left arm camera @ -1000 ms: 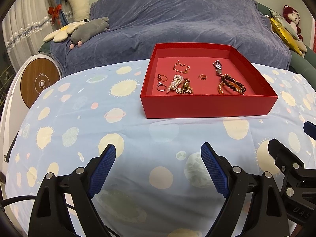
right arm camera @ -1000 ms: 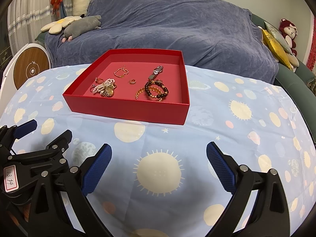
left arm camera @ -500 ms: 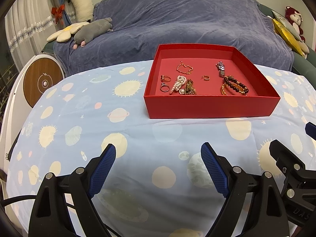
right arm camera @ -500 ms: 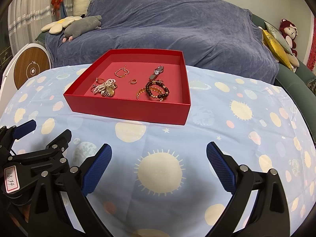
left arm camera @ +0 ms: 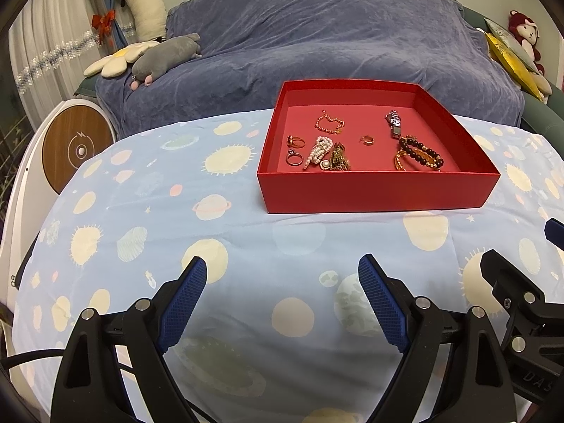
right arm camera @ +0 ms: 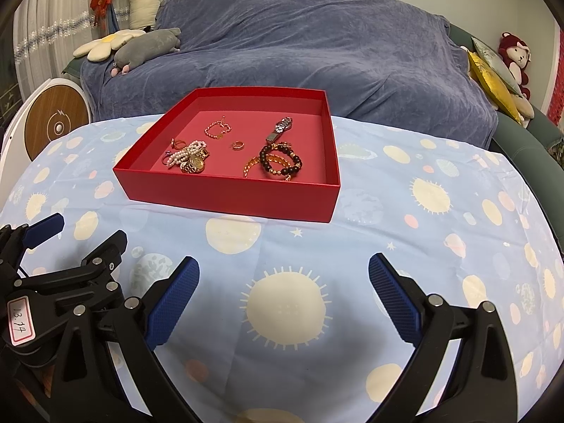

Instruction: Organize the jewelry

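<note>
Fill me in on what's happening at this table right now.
A person holds a two-finger gripper in each hand over a planet-print tablecloth. Both the left gripper and the right gripper are open and empty, well short of the red tray. Inside the tray lie a dark bead bracelet, a pearl strand, a thin gold chain, a metal watch and a few rings. Nothing has been picked up yet.
</note>
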The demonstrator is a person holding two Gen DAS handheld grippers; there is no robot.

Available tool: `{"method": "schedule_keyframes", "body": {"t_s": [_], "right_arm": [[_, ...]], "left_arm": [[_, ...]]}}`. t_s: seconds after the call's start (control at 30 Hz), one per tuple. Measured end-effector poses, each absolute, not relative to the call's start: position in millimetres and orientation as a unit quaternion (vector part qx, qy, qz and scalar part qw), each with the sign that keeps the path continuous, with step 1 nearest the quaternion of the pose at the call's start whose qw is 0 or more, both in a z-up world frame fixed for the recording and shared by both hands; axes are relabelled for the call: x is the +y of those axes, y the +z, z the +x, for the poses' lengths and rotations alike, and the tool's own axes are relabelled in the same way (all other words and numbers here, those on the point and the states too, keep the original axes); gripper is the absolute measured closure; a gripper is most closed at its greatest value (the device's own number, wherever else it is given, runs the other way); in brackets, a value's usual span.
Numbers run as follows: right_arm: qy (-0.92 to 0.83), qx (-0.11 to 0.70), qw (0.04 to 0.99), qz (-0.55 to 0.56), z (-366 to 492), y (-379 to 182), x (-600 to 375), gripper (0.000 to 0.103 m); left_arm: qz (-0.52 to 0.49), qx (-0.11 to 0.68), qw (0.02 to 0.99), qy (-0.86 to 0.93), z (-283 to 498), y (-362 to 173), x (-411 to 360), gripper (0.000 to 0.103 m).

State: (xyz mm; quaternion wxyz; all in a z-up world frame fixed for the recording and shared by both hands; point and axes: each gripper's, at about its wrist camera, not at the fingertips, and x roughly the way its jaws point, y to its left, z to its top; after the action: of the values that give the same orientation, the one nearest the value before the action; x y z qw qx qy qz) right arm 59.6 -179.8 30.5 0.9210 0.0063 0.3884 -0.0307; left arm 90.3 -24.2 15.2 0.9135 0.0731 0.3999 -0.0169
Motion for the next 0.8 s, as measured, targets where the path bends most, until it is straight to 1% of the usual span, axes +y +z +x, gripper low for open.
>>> {"method": "schedule_keyframes", "body": {"t_s": [0.8], "right_arm": [[-0.031,0.389,0.921,0.007,59.3,29.4,-178.7,0.008]], "left_arm": [[0.073,0.405,0.911,-0.018,91.4,14.7,-22.2,0.017]]}}
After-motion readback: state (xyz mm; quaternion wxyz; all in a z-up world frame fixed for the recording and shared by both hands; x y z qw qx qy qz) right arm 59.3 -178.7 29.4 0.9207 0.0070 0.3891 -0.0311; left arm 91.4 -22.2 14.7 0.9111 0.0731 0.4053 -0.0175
